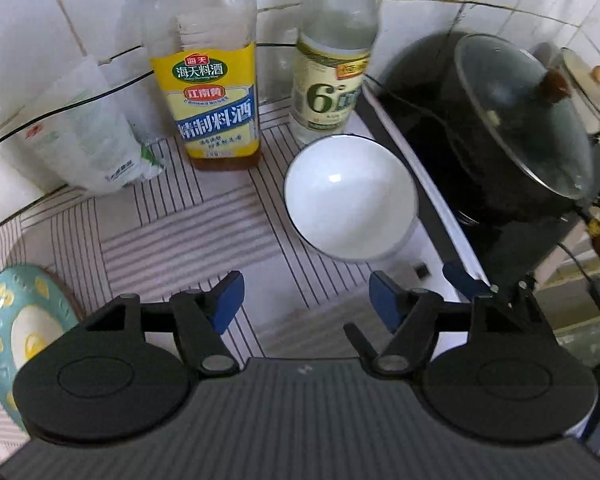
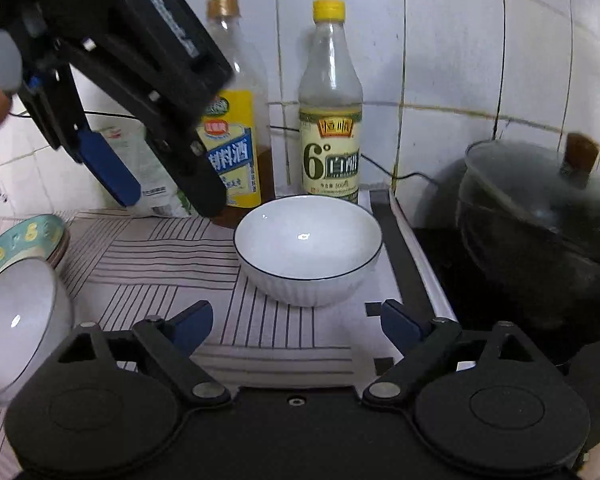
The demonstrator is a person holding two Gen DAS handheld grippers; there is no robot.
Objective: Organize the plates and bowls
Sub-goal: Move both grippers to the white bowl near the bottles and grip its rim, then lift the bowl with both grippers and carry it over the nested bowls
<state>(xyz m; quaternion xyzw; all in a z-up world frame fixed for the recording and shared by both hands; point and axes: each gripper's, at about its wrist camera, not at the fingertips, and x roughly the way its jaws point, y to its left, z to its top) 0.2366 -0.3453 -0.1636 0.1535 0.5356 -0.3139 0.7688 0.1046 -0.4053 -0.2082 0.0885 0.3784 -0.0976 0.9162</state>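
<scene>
Your right claw (image 2: 296, 320) hangs spread and empty just short of the white bowl (image 2: 308, 250), which sits mid-frame on the striped bench (image 2: 172, 264) before two bottles (image 2: 330, 120). Your left claw (image 1: 306, 300), also spread, hovers above. Likely next: close on the bowl's rim and carry it toward the stacked dishes (image 2: 24, 240) at lower left.

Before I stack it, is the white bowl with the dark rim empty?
Empty: the white dark-rimmed bowl shows only bare glazed interior in both views.

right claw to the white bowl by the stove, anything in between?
Nothing. In the right wrist view, only bare striped countertop lies between the open right claw and the white bowl.
</scene>
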